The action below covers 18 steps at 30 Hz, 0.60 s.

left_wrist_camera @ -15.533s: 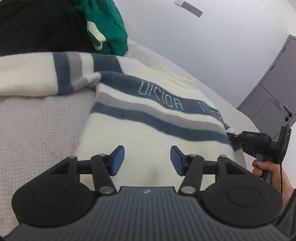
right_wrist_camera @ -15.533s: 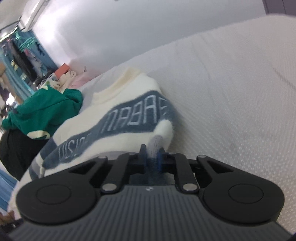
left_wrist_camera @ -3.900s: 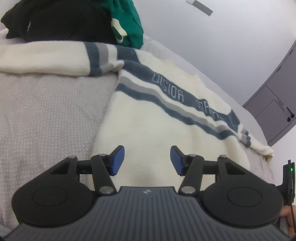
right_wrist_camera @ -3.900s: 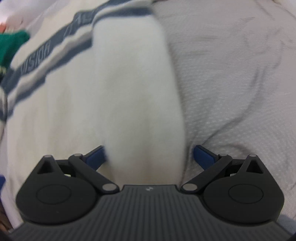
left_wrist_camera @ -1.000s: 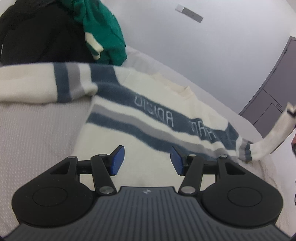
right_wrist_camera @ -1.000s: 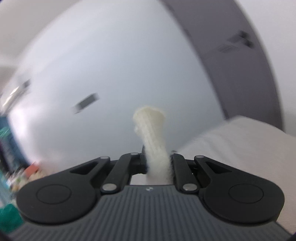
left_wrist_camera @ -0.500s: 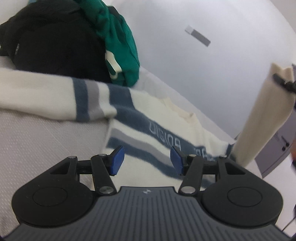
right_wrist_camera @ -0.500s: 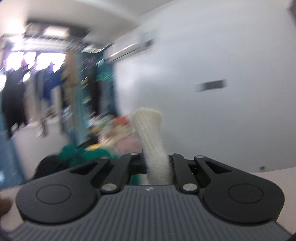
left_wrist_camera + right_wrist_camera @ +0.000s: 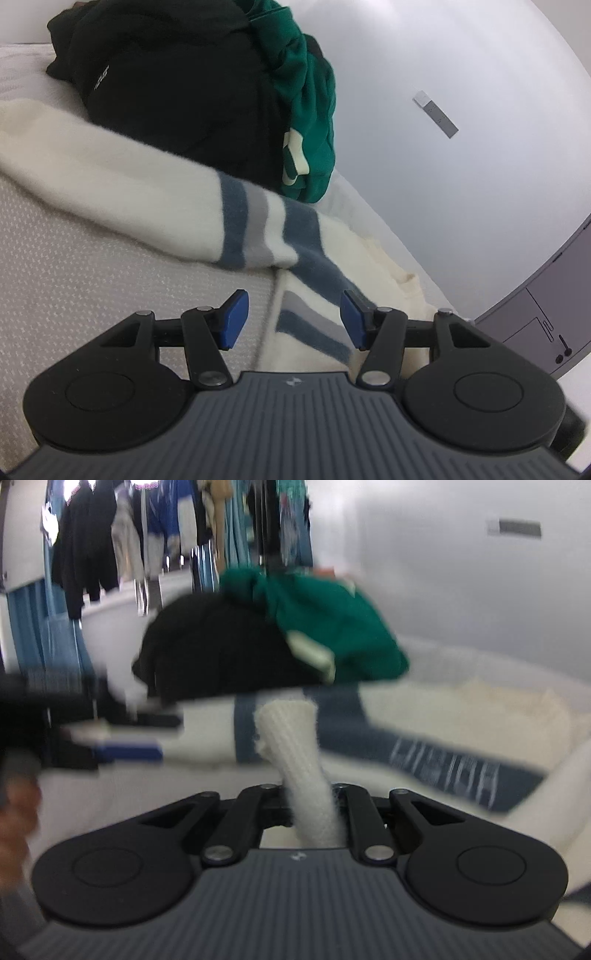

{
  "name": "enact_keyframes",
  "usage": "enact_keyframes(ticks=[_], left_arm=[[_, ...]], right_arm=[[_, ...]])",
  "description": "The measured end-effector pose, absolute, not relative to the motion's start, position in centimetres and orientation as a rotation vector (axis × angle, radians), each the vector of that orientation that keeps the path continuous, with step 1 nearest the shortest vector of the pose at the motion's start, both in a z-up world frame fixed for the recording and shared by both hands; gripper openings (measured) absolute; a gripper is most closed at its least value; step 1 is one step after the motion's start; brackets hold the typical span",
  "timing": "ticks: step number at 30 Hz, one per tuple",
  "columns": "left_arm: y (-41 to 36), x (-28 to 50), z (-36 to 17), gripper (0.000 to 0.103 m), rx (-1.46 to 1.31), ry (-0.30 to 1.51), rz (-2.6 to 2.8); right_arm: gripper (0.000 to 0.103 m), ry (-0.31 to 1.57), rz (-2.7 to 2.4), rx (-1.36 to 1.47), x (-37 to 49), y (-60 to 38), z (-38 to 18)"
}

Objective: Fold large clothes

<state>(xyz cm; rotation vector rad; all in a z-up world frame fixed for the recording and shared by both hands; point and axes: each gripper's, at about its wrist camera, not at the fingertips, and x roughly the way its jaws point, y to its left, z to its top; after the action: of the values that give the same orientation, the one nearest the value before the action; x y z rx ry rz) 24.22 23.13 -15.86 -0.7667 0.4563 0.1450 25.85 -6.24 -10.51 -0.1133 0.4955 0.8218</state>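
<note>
A cream sweater [image 9: 155, 206] with blue and grey stripes is seen spread across a grey bed [image 9: 74, 280] in the left wrist view, one sleeve stretched from the upper left toward the centre of the frame and the body running off toward the lower right. The left gripper [image 9: 293, 319] is held just above the sweater at the lower centre, its blue-padded fingers [image 9: 234, 319] set wide apart with nothing between them. A black garment [image 9: 166, 85] and a green garment [image 9: 310, 110] are piled behind the sleeve at the top of the frame, against a white wall [image 9: 461, 74]; part of a grey door [image 9: 546, 295] is seen at the right edge.

In the right wrist view, the right gripper [image 9: 308, 805] is closed tightly on the ribbed cuff [image 9: 291, 738] of the sweater's other sleeve, which sticks up from between the fingers at the centre of the frame. The striped sweater body [image 9: 443, 746] is visible beyond it, blurred, with lettering on the blue band. The left gripper [image 9: 125, 753] appears at the middle left, blurred. Hanging clothes [image 9: 147, 535] are seen along the top left.
</note>
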Motion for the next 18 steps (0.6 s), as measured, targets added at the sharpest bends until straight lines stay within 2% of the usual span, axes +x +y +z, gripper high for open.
enact_keyframes(ticks=[7,9,11,13,18], left_arm=[[22.9,25.2,-16.6,0.061,-0.733,0.483,0.146],[22.8,25.3,-16.7,0.061,-0.727,0.485,0.152],[23.0,25.2,-16.8,0.061,-0.744,0.479,0.146],[23.1,25.0,-16.7,0.061,-0.754,0.474,0.143],[22.5,24.6,-16.4,0.063,-0.755,0.477,0.118]], right_arm=[[0.016,0.583,0.827,-0.077,25.4,-6.2,-12.0],[0.028,0.608,0.83,-0.061,25.3,-6.0,-11.8],[0.068,0.618,0.857,-0.042,24.6,-6.3,-11.7],[0.074,0.613,0.874,-0.037,23.4,-7.0,-11.9],[0.074,0.637,0.857,0.007,21.5,-9.6,-10.7]])
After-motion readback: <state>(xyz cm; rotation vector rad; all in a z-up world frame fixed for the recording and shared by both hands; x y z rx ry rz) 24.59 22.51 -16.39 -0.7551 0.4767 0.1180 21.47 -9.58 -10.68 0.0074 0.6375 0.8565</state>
